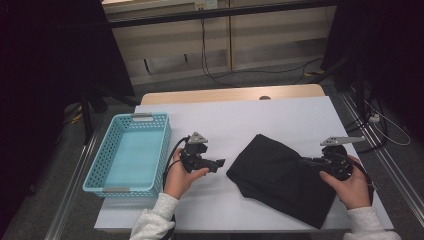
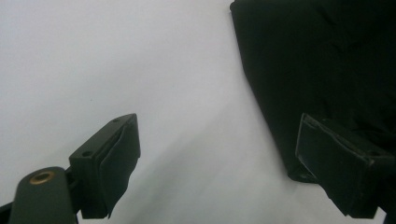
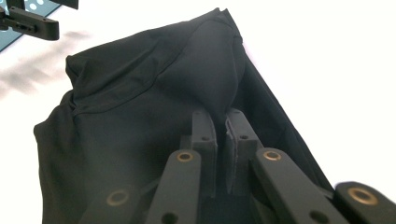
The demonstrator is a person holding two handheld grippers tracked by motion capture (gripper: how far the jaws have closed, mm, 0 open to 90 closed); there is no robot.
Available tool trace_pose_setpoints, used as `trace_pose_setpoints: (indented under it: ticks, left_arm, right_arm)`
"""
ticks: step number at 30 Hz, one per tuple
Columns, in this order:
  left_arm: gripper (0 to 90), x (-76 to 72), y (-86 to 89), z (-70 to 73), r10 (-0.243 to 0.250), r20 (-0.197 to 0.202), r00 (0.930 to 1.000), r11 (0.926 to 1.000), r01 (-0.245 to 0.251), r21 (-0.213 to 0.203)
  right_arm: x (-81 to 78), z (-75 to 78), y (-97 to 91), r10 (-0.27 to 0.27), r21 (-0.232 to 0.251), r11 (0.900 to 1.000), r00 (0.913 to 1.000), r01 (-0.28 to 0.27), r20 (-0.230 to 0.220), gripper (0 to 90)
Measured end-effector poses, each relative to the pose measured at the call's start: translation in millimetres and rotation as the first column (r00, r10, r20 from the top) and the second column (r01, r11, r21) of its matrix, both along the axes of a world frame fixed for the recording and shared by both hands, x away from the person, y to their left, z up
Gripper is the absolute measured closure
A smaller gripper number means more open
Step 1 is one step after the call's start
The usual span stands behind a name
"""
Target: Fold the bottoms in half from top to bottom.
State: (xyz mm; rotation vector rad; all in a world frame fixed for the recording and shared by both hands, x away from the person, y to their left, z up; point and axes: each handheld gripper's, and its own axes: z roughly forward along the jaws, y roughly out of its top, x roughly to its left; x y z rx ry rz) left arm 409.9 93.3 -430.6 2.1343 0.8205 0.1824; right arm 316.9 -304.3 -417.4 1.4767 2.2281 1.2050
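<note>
A black cloth (image 1: 275,170) lies crumpled on the right half of the white table (image 1: 250,115). My right gripper (image 1: 303,161) reaches over the cloth's right edge, held in the person's right hand. In the right gripper view that gripper (image 3: 219,114) is shut on a raised fold of the cloth (image 3: 130,116). My left gripper (image 1: 219,163) hovers just left of the cloth, pointing toward it. Its jaws (image 2: 217,123) stand wide open over bare table, and the cloth's edge (image 2: 317,60) sits beside the right-hand jaw.
A teal plastic basket (image 1: 100,165) with nothing in it stands on the left side of the table. Bare white surface stretches behind the cloth toward the far edge. Cables and dark stands lie on the floor beyond.
</note>
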Motion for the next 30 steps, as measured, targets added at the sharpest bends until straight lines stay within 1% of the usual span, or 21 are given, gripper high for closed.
trace_pose_setpoints:
  ticks: [4, 5, 7, 9, 10, 12, 16, 18, 19, 20, 21, 22, 23, 24, 26, 27, 28, 29, 30]
  left_arm:
    - [13.6, 0.6, -1.8, 0.3, -0.008, 0.0, 1.0, 0.9999, 0.008, 0.006]
    - [13.5, 0.6, -3.4, 0.1, -0.007, -0.004, 1.0, 1.0, 0.007, -0.001]
    - [13.5, 0.9, -3.9, 0.2, -0.013, -0.002, 0.9999, 0.9999, 0.013, 0.004]
    - [13.4, 0.8, -5.9, -0.1, -0.011, -0.004, 0.9999, 0.9999, 0.011, -0.004]
    - [13.4, 0.8, -6.9, 0.0, -0.011, -0.004, 0.9999, 0.9999, 0.011, 0.0]
    - [13.3, 1.1, -8.7, -0.4, -0.021, -0.007, 0.9998, 0.9998, 0.021, -0.003]
    - [13.2, 1.1, -14.0, -1.6, -0.029, -0.011, 0.9995, 0.9996, 0.029, -0.004]
    - [13.2, 1.2, -15.3, -2.2, -0.035, -0.014, 0.9993, 0.9994, 0.035, -0.005]
    - [13.1, 1.0, -16.7, -2.9, -0.035, -0.019, 0.9992, 0.9994, 0.035, -0.01]
    - [13.0, 0.8, -17.9, -3.4, -0.037, -0.023, 0.999, 0.9993, 0.037, -0.008]
    - [12.9, 0.5, -19.8, -4.2, -0.042, -0.027, 0.9987, 0.9991, 0.042, -0.001]
    - [12.8, 0.5, -19.8, -4.2, -0.042, -0.027, 0.9987, 0.9991, 0.042, -0.001]
    - [12.7, 0.0, -21.7, -5.5, -0.044, -0.032, 0.9985, 0.999, 0.044, -0.006]
    - [12.6, 0.0, -21.7, -5.5, -0.044, -0.032, 0.9985, 0.999, 0.044, -0.006]
    - [12.5, -0.8, -23.8, -7.2, -0.047, -0.04, 0.9981, 0.9989, 0.047, -0.004]
    - [12.5, -0.8, -23.8, -7.2, -0.047, -0.04, 0.9981, 0.9989, 0.047, -0.004]
    - [12.7, -1.7, -25.4, -8.6, -0.045, -0.047, 0.9979, 0.999, 0.044, -0.009]
    - [12.8, -2.1, -26.2, -9.3, -0.047, -0.052, 0.9976, 0.9989, 0.047, -0.007]
    - [12.8, -2.8, -27.5, -10.3, -0.043, -0.054, 0.9976, 0.9991, 0.043, -0.002]
  right_arm:
    - [-3.1, 0.7, -1.9, -0.003, 0.0, 1.0, 1.0, 0.003, 0.001, 84.8]
    - [-5.0, 1.2, -3.2, -0.003, 0.0, 1.0, 1.0, 0.003, 0.001, 84.8]
    - [-5.8, 1.3, -3.5, -0.007, 0.001, 1.0, 1.0, 0.007, 0.002, 84.8]
    - [-8.1, 1.6, -5.5, -0.008, 0.002, 1.0, 1.0, 0.008, 0.0, 84.8]
    - [-9.2, 1.8, -6.7, -0.008, 0.004, 1.0, 1.0, 0.008, 0.0, 84.8]
    - [-11.7, 2.2, -9.5, -0.011, 0.006, 0.9999, 0.9999, 0.011, -0.001, 84.8]
    - [-19.4, 1.4, -17.3, -0.016, -0.005, 0.9999, 0.9998, 0.016, -0.009, 84.7]
    - [-20.3, 0.7, -18.4, -0.016, -0.005, 0.9999, 0.9998, 0.016, -0.009, 84.4]
    - [-21.4, -0.6, -20.5, -0.014, -0.002, 0.9999, 0.9999, 0.014, -0.008, 82.9]
    - [-21.8, -1.6, -21.7, -0.016, -0.004, 0.9999, 0.9999, 0.016, -0.001, 77.8]
    - [-22.0, -2.7, -23.1, -0.035, -0.028, 0.999, 0.9989, 0.036, 0.03, 68.2]
    - [-22.0, -2.7, -23.1, -0.035, -0.028, 0.999, 0.9989, 0.036, 0.03, 68.2]
    - [-21.8, -2.5, -22.5, -0.041, -0.036, 0.9985, 0.9982, 0.043, 0.043, 60.9]
    - [-21.8, -2.5, -22.5, -0.041, -0.036, 0.9985, 0.9982, 0.043, 0.043, 60.9]
    - [-19.9, -3.7, -19.6, -0.05, -0.05, 0.9974, 0.9975, 0.053, 0.05, 54.6]
    - [-19.9, -3.7, -19.6, -0.05, -0.05, 0.9974, 0.9975, 0.053, 0.05, 54.6]
    - [-18.6, -5.4, -17.7, -0.049, -0.053, 0.9972, 0.9976, 0.052, 0.048, 49.6]
    - [-18.1, -5.8, -17.3, -0.049, -0.056, 0.9971, 0.9977, 0.051, 0.046, 47.5]
    - [-18.1, -5.8, -17.3, -0.049, -0.056, 0.9971, 0.9977, 0.051, 0.046, 47.5]
